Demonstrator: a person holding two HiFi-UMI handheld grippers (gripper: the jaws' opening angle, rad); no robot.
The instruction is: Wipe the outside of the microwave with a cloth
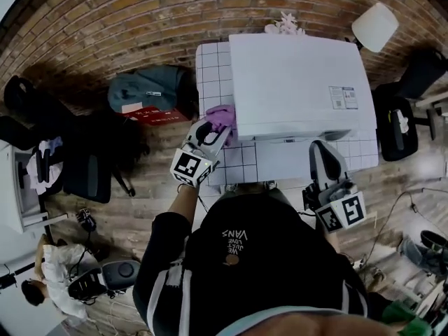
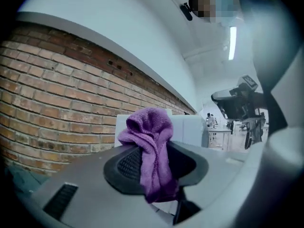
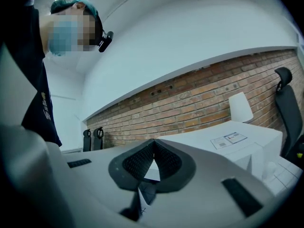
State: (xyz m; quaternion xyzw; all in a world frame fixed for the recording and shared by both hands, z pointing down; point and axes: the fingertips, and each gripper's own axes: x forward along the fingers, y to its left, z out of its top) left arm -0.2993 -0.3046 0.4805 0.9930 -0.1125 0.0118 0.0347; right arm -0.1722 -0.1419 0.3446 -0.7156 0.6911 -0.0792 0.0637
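Note:
The white microwave (image 1: 294, 86) sits on a white tiled table (image 1: 213, 68). My left gripper (image 1: 213, 128) is shut on a purple cloth (image 1: 222, 115), which rests at the microwave's lower left corner. In the left gripper view the cloth (image 2: 149, 127) bunches up between the black pads of the left gripper (image 2: 154, 148), with the microwave (image 2: 190, 127) just behind it. My right gripper (image 1: 322, 147) hovers over the table's front edge, right of centre, below the microwave's front. Its jaws meet at the tips with nothing held, as the right gripper (image 3: 153, 152) view shows beside the microwave (image 3: 223, 141).
A brick wall (image 1: 140, 19) runs behind the table. A white lampshade (image 1: 375, 25) and a white ornament (image 1: 283, 25) stand at the back. A dark bag (image 1: 150, 89) lies left of the table. Office chairs (image 1: 395, 121) stand on the right, another (image 1: 87, 166) on the left.

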